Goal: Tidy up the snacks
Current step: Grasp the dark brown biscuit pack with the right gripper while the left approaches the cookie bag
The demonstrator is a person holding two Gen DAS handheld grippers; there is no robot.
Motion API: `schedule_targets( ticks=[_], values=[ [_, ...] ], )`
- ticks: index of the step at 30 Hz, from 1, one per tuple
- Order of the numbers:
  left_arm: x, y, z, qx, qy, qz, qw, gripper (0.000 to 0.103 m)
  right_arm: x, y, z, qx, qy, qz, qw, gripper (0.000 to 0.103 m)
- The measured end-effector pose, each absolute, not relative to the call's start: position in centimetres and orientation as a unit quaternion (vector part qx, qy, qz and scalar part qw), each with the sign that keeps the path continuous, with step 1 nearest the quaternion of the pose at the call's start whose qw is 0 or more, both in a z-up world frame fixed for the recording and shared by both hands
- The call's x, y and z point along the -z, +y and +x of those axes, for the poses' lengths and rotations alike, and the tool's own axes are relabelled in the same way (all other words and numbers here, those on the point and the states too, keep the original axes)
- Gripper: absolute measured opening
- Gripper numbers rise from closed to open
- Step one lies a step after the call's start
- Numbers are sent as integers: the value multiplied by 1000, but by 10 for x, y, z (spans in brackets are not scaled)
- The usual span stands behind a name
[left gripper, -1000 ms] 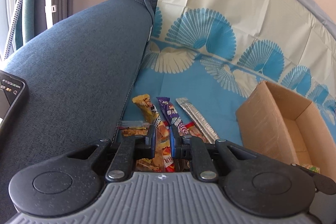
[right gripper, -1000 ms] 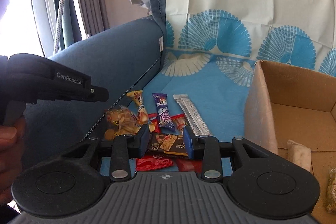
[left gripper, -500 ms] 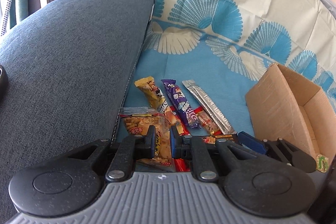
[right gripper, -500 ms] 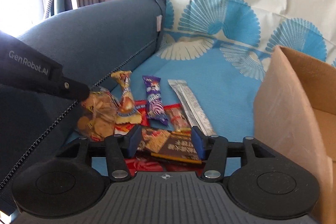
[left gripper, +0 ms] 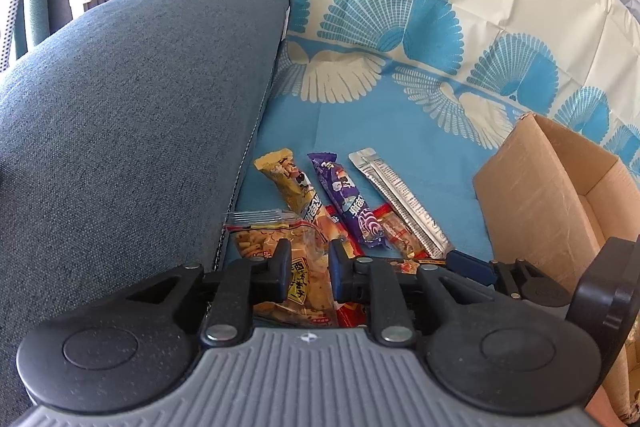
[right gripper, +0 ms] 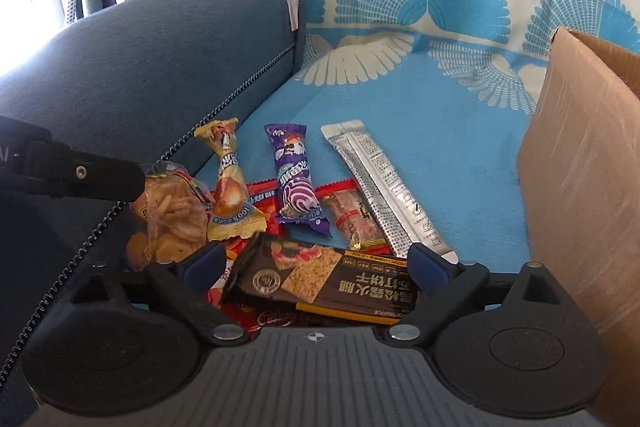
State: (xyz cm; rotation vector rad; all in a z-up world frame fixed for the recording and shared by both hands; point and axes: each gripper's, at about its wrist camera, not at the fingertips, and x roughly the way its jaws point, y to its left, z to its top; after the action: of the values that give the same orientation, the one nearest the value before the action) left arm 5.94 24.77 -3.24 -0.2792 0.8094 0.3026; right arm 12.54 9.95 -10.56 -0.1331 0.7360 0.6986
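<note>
Several snack packets lie on the blue cloth beside the sofa arm. My left gripper (left gripper: 308, 263) is shut on a clear bag of crackers (left gripper: 276, 243), which also shows in the right wrist view (right gripper: 172, 211) with the left gripper's finger over it. My right gripper (right gripper: 316, 263) is open wide around a dark cracker bar (right gripper: 332, 279) that lies between its fingers. Beyond lie a yellow packet (right gripper: 228, 179), a purple packet (right gripper: 294, 175), a red-ended clear packet (right gripper: 352, 219) and a silver stick (right gripper: 380, 183).
A blue-grey sofa arm (left gripper: 132, 107) rises on the left. An open cardboard box (left gripper: 560, 195) stands on the right, its wall close to my right gripper (right gripper: 580, 187). The patterned cloth (right gripper: 420, 99) covers the seat and backrest.
Both grippers have moved forward and down to the snack pile. My right gripper has opened wider around the dark bar. My left gripper now holds the cracker bag.
</note>
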Motion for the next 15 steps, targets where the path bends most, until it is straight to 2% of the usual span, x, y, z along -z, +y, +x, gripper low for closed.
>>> schedule_targets(
  ticks=[5,7,10,15],
  values=[
    [36,246,62,-147,399,-132,895,30,106,102,123,-321,348,-102,875,98],
    [39,246,64,-148,407,-129,892,38,108,102,123,-309,350,-115,877,98],
    [46,245,70,-152,430,-125,881,39,109,97,125,-305,360,-108,875,98],
    [56,245,78,-154,445,-129,873,43,107,98,121,-315,350,-135,872,88]
  ],
)
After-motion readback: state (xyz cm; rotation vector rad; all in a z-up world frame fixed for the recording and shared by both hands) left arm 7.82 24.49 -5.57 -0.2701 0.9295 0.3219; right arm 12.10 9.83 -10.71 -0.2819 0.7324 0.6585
